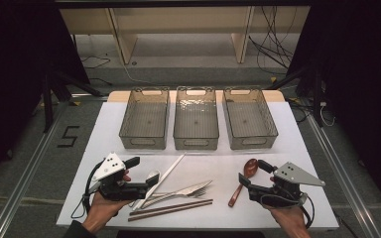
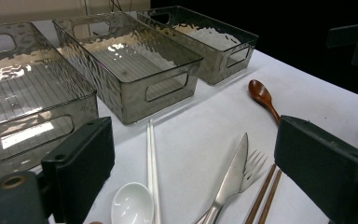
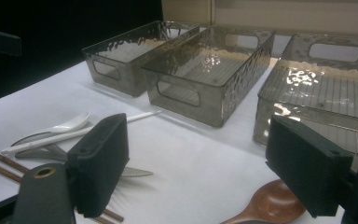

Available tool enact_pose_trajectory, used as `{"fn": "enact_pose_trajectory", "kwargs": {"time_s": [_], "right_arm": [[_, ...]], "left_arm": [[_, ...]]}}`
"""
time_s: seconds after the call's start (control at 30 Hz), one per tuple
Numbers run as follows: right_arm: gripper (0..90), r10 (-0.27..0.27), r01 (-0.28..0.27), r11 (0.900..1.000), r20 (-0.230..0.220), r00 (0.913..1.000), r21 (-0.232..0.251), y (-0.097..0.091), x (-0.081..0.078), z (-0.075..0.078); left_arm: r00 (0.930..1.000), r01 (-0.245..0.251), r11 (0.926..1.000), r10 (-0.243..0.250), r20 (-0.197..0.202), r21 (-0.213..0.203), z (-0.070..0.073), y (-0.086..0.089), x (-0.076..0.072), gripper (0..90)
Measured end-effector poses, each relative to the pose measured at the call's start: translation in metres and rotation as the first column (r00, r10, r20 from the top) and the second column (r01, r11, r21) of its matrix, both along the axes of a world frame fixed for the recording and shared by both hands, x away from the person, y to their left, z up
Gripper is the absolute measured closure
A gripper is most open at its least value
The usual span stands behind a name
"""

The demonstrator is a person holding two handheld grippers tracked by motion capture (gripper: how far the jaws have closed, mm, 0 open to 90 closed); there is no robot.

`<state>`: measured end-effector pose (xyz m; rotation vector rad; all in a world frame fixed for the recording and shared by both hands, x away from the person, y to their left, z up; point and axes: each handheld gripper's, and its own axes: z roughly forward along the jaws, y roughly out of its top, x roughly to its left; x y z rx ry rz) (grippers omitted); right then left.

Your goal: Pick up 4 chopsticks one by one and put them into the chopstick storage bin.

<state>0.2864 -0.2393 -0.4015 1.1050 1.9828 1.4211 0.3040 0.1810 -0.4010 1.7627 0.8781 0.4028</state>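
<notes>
Hovering wide open and empty, the left gripper [image 1: 140, 173] and right gripper [image 1: 253, 172] flank thin, probably slippery cutlery; the wooden spoon [image 1: 243, 177] looks best pinched mid-handle.

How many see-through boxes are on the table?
3, side by side at the far edge of the white table: the left box, the middle box and the right box. All look empty.
</notes>
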Motion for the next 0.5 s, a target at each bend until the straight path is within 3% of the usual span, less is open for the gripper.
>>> {"fn": "enact_pose_trajectory", "kwargs": {"time_s": [0.5], "right_arm": [[22.1, -0.001, 0.002, 1.0000, -0.007, 1.0000, 0.004, -0.0007, 0.0003, 0.0006]], "left_arm": [[0.9968, 0.064, 0.9954, -0.061, -0.051, 0.071, 0.0017, -0.0058, 0.0033, 12.3]]}}
